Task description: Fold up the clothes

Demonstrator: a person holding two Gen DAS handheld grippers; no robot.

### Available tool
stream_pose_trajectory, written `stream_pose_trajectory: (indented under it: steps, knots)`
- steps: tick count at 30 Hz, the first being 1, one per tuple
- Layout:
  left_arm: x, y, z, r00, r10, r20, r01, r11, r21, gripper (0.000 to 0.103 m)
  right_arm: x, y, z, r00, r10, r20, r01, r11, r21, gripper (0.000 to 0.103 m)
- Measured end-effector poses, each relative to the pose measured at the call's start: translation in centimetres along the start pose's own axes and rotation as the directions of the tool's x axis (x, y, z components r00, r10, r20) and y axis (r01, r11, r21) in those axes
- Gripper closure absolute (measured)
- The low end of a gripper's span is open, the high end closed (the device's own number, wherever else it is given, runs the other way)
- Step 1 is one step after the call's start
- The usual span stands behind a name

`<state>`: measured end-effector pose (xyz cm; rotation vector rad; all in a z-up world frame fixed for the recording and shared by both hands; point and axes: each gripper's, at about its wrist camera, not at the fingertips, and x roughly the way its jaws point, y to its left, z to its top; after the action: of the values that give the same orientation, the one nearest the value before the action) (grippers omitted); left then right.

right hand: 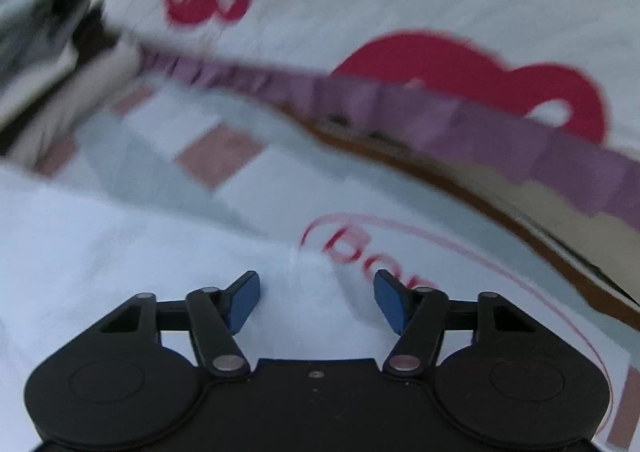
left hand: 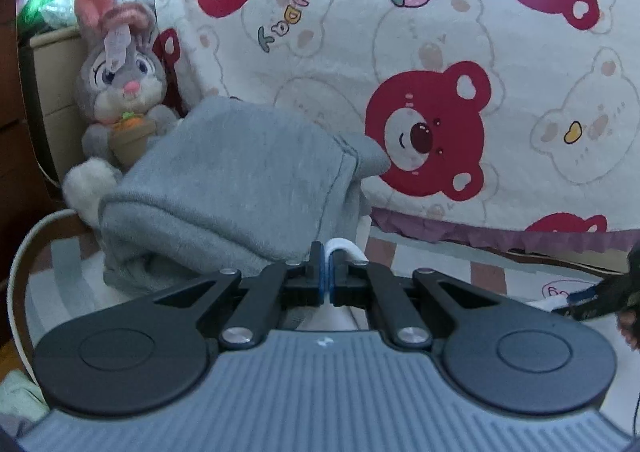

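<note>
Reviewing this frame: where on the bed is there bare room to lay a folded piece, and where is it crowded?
Free: the checked sheet between the grey garment and the bear blanket's purple frill. Crowded: the left corner, where the grey garment lies against the plush rabbit. The white garment covers the near side, pinched in the left gripper and under the open right gripper.

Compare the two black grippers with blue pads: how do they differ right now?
Left gripper has its jaws shut, pinching a fold of white cloth. Right gripper stands open over the white garment, gripping nothing. Left view is sharp, right view blurred. Both share black linkage and blue pads.
</note>
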<state>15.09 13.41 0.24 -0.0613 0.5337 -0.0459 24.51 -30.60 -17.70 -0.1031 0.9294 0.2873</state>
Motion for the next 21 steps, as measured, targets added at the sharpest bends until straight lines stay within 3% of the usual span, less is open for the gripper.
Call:
stream_pose_trajectory:
  steps: [1,2,5,10,13,16,18,21]
  knots:
    - [-0.1,0.2,0.1,1.000,0.007,0.007,-0.007,1.000,0.005,0.101,0.0,0.3,-0.2,0.999,0.019,0.030,-0.019,1.000,-0.013,0.069]
    - [-0.2,0.3,0.2,1.000,0.016,0.016,-0.016,1.000,0.013,0.101,0.0,0.5,-0.2,0.998,0.043,0.046,-0.042,0.999,-0.013,0.089]
    - [-0.3,1.1,0.6,0.998,0.062,0.028,-0.062,0.998,0.026,0.101,0.6,0.7,0.7,0.997,0.021,0.071,-0.021,1.000,0.001,0.091]
    - [0.3,2.7,-0.1,0.992,0.122,0.023,-0.122,0.992,-0.012,0.101,1.6,0.3,1.5,0.994,-0.019,0.103,0.013,0.998,0.057,0.092]
    - [0.7,3.0,-0.6,0.993,0.116,-0.003,-0.116,0.993,-0.019,0.101,1.7,0.0,1.7,0.995,-0.028,0.099,0.019,0.996,0.093,0.090]
    - [0.7,2.7,-0.8,0.997,0.045,-0.058,-0.048,0.998,-0.047,0.101,1.3,-0.7,2.0,0.996,-0.017,0.085,0.003,0.987,0.162,0.073]
    - [0.5,2.2,-1.0,0.996,-0.026,-0.090,0.020,0.998,-0.066,0.101,-1.0,-2.2,0.9,0.989,-0.015,0.146,-0.034,0.944,0.329,0.063]
    - [0.3,0.6,-2.0,0.985,-0.112,-0.134,0.104,0.992,-0.069,0.101,-5.0,-4.8,-1.4,0.966,-0.032,0.257,-0.129,0.801,0.584,0.052]
